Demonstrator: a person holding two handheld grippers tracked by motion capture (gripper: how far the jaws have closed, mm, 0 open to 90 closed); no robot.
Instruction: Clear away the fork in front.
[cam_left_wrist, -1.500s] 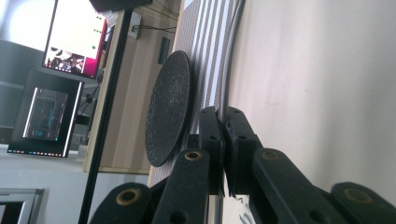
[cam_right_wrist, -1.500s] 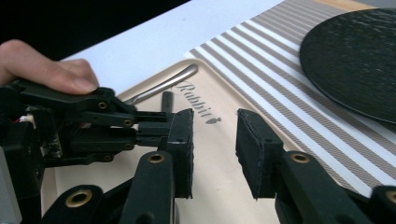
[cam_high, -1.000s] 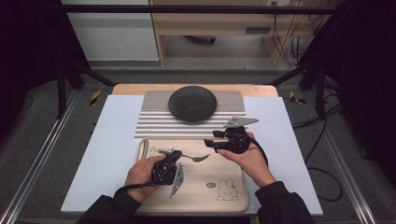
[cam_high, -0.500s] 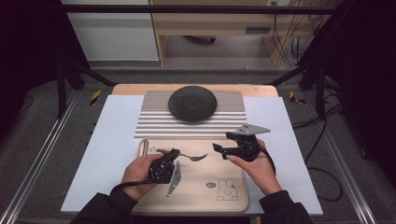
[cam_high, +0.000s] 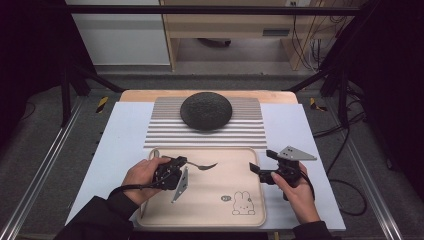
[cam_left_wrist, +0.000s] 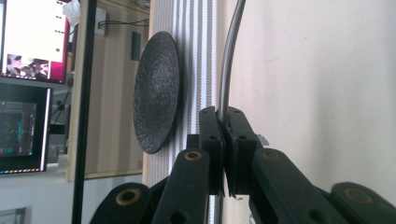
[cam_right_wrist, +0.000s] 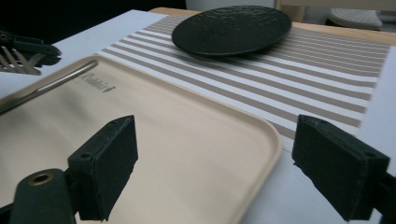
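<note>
spoon (cam_high: 202, 165) level, bowl toward right gripper (cam_high: 264, 161)

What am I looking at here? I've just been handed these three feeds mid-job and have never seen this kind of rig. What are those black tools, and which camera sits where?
No robot here: a person holds a two-jaw gripper in each hand. The high view looks down from above the person's side of the table. The other two cameras ride on the grippers and look along their black jaws.

On the table lies a beige tray with a rabbit drawing, and behind it a striped mat bearing a dark plate.

The left gripper is shut on the handle of a metal utensil, a spoon by its look in the high view; the left gripper view shows the jaws pinching the handle.

The right gripper is at the tray's right edge. Its jaws have just been opening, and they stand wide with nothing between them.
</note>
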